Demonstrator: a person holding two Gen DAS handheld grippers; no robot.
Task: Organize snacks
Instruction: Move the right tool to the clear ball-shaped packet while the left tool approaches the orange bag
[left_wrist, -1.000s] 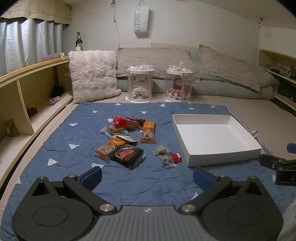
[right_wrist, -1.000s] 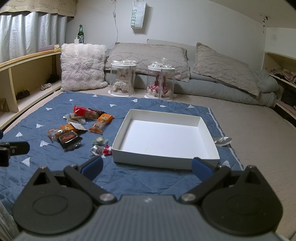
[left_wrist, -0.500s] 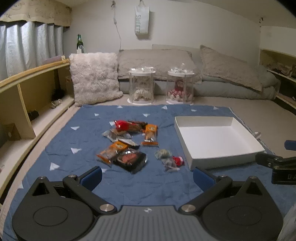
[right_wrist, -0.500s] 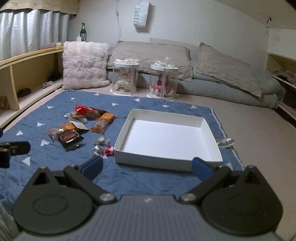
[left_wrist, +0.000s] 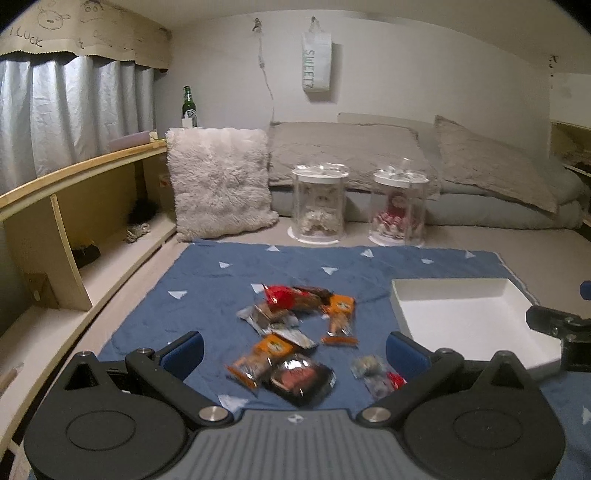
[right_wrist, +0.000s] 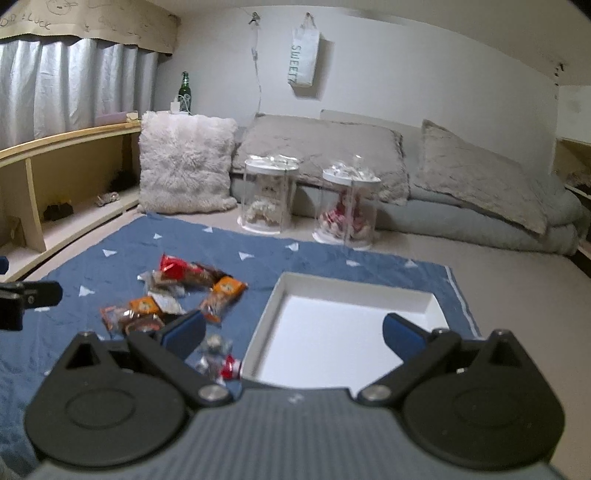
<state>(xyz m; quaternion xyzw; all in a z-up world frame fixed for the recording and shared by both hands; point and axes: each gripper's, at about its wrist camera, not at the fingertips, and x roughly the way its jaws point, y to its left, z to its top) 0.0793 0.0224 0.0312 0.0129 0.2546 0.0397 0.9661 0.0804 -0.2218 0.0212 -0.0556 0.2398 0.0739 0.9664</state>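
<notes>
Item: snack packets (left_wrist: 295, 339), loose pile, centre of left-wrist frame, on blue mat. White tray (right_wrist: 354, 325) beside them, empty. Change: both views have dropped closer. Left tool (left_wrist: 293, 349) and right tool (right_wrist: 291, 332) wide, empty. Sorting unstarted.

Wrapped snacks (left_wrist: 295, 332) lie scattered on the blue quilt; just beside them, an empty, upright white tray (left_wrist: 461, 291).

Right gripper (right_wrist: 291, 334) wide apart, empty, above white tray (right_wrist: 432, 308) near edge. Snack packets (right_wrist: 192, 291) scattered left of tray on blue mat (right_wrist: 92, 266).
</notes>
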